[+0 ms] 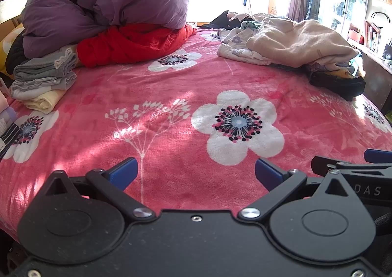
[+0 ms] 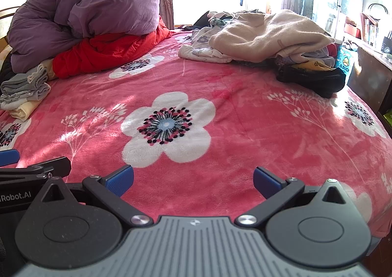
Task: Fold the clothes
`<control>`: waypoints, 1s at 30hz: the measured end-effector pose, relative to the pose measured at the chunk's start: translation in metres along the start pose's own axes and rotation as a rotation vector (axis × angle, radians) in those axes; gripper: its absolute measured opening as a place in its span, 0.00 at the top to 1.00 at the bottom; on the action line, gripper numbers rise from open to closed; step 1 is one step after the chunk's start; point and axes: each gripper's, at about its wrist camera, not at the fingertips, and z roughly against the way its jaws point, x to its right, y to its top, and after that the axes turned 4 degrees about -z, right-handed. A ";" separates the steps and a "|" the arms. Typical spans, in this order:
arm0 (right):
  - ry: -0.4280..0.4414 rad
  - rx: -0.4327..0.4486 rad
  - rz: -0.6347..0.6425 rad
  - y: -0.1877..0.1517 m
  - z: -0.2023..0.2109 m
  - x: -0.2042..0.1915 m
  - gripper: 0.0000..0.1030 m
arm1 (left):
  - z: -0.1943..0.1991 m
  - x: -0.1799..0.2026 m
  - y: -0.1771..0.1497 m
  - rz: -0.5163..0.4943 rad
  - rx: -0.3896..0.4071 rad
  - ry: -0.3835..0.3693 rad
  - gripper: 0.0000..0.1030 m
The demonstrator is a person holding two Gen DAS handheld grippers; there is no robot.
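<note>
A bed covered by a pink flowered blanket point(image 1: 171, 95) is seen from both wrist views. The left tongs point(image 1: 196, 174) are held wide open above the blanket at the lower edge of the frame, with nothing between the blue pads point(image 1: 123, 173). The right tongs point(image 2: 193, 180) are likewise spread wide and empty.

The unfolded clothes point(image 1: 294, 42) are heaped at the upper right of both frames, topped by a beige garment point(image 2: 267, 32) with a black garment point(image 2: 316, 81) at the near edge of the heap. A stack of folded clothes point(image 1: 44, 78) lies at the left edge of the bed, in front of a purple quilt point(image 1: 103, 0) resting on a red quilt point(image 1: 132, 44).

Only in the left view are a striped item point(image 1: 8, 135) and pale folded pieces at the far left edge shown, and the right tongs appear at the lower right. Only in the right view is a blue packet marked with a duck point(image 2: 344, 61) seen beyond the heap, and the left tongs appear at the lower left.
</note>
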 end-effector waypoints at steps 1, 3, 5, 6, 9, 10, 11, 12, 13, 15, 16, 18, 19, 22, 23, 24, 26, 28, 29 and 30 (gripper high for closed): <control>0.000 0.000 0.000 0.000 0.000 0.000 0.00 | 0.000 0.000 0.000 0.000 0.000 0.000 0.00; 0.000 0.000 -0.001 0.000 0.001 0.000 0.00 | 0.001 0.000 0.000 0.000 0.001 0.000 0.00; 0.000 0.000 -0.002 0.000 0.001 0.001 0.00 | 0.001 0.000 0.000 0.000 0.001 0.001 0.00; 0.000 0.000 -0.002 0.000 0.001 0.001 0.00 | 0.001 0.000 0.000 0.000 0.002 0.001 0.00; 0.000 0.000 -0.003 0.000 0.001 0.001 0.00 | 0.001 0.000 0.000 0.001 0.002 0.000 0.00; 0.000 0.000 -0.003 0.000 0.001 0.001 0.00 | 0.001 0.000 0.001 0.001 0.002 0.000 0.00; 0.000 0.001 -0.003 0.000 0.001 0.001 0.00 | 0.001 0.000 0.001 0.001 0.002 0.001 0.00; 0.000 0.000 -0.003 0.001 0.001 0.001 0.00 | 0.001 0.001 0.001 0.001 0.003 0.001 0.00; 0.001 0.000 -0.003 0.001 0.001 0.001 0.00 | 0.001 0.001 0.001 0.002 0.003 0.001 0.00; 0.002 0.000 -0.003 0.001 0.001 0.002 0.00 | 0.001 0.000 0.001 0.004 0.003 0.002 0.00; 0.003 0.000 -0.003 0.001 0.001 0.002 0.00 | 0.001 0.000 0.002 0.005 0.004 0.003 0.00; 0.005 0.000 -0.004 0.000 0.001 0.002 0.00 | 0.001 0.000 0.002 0.005 0.003 0.005 0.00; 0.005 0.000 -0.003 0.000 0.001 0.002 0.00 | 0.000 0.000 0.002 0.004 0.003 0.007 0.00; 0.007 -0.001 -0.004 0.001 0.000 0.002 0.00 | 0.000 0.001 0.003 0.003 0.000 0.011 0.00; 0.008 -0.001 -0.003 0.001 -0.001 0.002 0.00 | -0.001 0.001 0.003 0.003 -0.002 0.012 0.00; 0.008 -0.001 -0.003 0.001 -0.001 0.003 0.00 | -0.002 0.002 0.003 0.002 -0.003 0.014 0.00; 0.018 -0.002 -0.015 0.002 -0.003 0.007 0.00 | -0.003 0.004 0.004 -0.003 -0.006 0.017 0.00; 0.027 -0.003 -0.026 0.003 -0.006 0.011 0.00 | -0.005 0.006 0.004 -0.006 -0.008 0.016 0.00; 0.032 -0.003 -0.031 0.003 -0.007 0.013 0.00 | -0.007 0.007 0.005 -0.004 -0.010 0.014 0.00; 0.037 -0.004 -0.037 0.004 -0.008 0.015 0.00 | -0.009 0.007 0.005 -0.002 -0.013 0.012 0.00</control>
